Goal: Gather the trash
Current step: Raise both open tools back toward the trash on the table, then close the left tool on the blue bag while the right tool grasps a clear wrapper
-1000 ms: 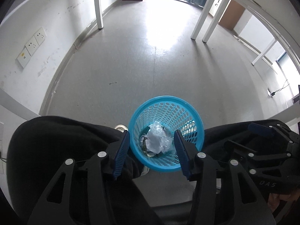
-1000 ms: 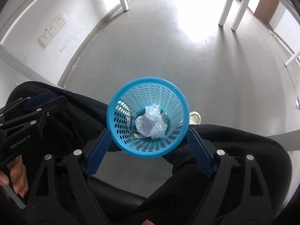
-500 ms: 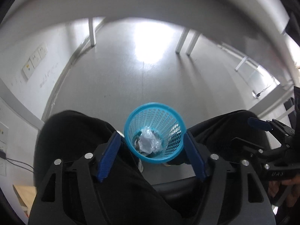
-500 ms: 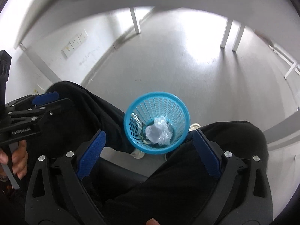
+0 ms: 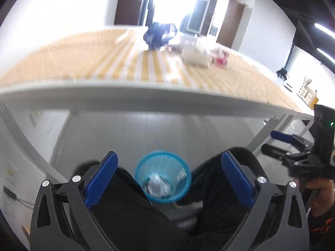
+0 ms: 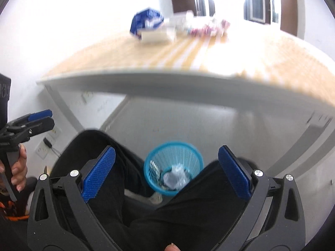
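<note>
A blue mesh waste basket stands on the floor between the person's legs, with crumpled clear plastic inside; it also shows in the right wrist view. My left gripper is open and empty, high above the basket. My right gripper is open and empty too. On the table top lie blurred items: a blue bag, a white box and a red packet. The blue bag and white box also show in the right wrist view.
The table with its checked yellow cloth spans both views, its white front edge just ahead at gripper height. The person's black-trousered legs flank the basket. Wall sockets sit low on the left wall. White boxes stand far right.
Both grippers have risen from under the table to table-top height and tilted up, opening wider. The basket now looks smaller and lower. The table top has come into view.
</note>
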A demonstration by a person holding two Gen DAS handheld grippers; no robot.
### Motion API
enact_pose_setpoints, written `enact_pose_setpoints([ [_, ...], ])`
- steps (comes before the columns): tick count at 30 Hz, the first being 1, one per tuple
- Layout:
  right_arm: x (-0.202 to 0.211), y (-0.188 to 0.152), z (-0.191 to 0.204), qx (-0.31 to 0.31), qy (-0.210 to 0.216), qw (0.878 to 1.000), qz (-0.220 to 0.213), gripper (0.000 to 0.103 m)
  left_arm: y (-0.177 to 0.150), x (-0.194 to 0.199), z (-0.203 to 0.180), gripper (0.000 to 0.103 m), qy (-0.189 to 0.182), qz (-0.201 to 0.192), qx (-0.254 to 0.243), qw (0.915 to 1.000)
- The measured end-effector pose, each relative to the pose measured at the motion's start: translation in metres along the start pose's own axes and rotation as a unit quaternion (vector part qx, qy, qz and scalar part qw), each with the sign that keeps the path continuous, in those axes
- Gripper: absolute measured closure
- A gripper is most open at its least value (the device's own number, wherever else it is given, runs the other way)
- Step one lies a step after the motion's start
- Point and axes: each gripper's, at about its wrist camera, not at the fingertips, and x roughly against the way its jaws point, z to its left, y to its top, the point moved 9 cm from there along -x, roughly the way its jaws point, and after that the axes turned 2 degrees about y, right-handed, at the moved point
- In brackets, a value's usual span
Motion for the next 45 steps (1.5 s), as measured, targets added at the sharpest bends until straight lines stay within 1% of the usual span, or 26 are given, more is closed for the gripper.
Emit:
enact_pose_setpoints([
  [5,0.021,0.041,-0.008,0.006,-0.012,0.999,-0.045,0.009,0.032,0.012,-0.003,0.006,0.02,-0.041,-0.025,0.9987],
  [8,0.023,0.064,-0.016,0.003,-0.025,0.998,-0.063,0.009,0.052,0.013,0.004,0.006,0.027,-0.054,-0.016,0.9981],
  [11,0.02,0.086,-0.026,0.001,-0.034,0.997,-0.069,0.009,0.071,0.012,0.011,0.006,0.027,-0.059,0.0,0.9979],
  [15,0.011,0.114,-0.035,0.008,-0.045,0.996,-0.072,0.009,0.096,0.011,0.017,0.006,0.036,-0.067,0.004,0.9971],
  [21,-0.007,0.147,-0.053,0.01,-0.05,0.997,-0.063,0.009,0.13,-0.002,0.023,0.006,0.037,-0.074,0.013,0.9965],
  [24,-0.022,0.159,-0.06,0.006,-0.048,0.997,-0.052,0.009,0.141,-0.013,0.024,0.006,0.036,-0.068,0.014,0.9969],
  [32,-0.062,0.184,-0.063,0.021,-0.047,0.998,-0.025,0.01,0.175,-0.052,0.022,0.006,0.028,-0.05,0.013,0.9983],
  [35,-0.074,0.193,-0.067,0.028,-0.049,0.998,-0.014,0.014,0.187,-0.065,0.021,0.007,0.027,-0.041,0.012,0.9987],
  [37,-0.082,0.198,-0.07,0.027,-0.048,0.998,-0.006,0.015,0.195,-0.074,0.019,0.007,0.026,-0.037,0.007,0.999],
  [39,-0.089,0.202,-0.074,0.023,-0.046,0.999,0.004,0.019,0.203,-0.082,0.017,0.007,0.029,-0.033,0.002,0.999],
  [43,-0.105,0.209,-0.076,0.029,-0.047,0.998,0.022,0.024,0.215,-0.102,0.015,0.01,0.034,-0.017,-0.006,0.9992],
  [45,-0.112,0.21,-0.077,0.034,-0.049,0.998,0.033,0.03,0.22,-0.11,0.015,0.01,0.035,-0.011,-0.007,0.9993],
])
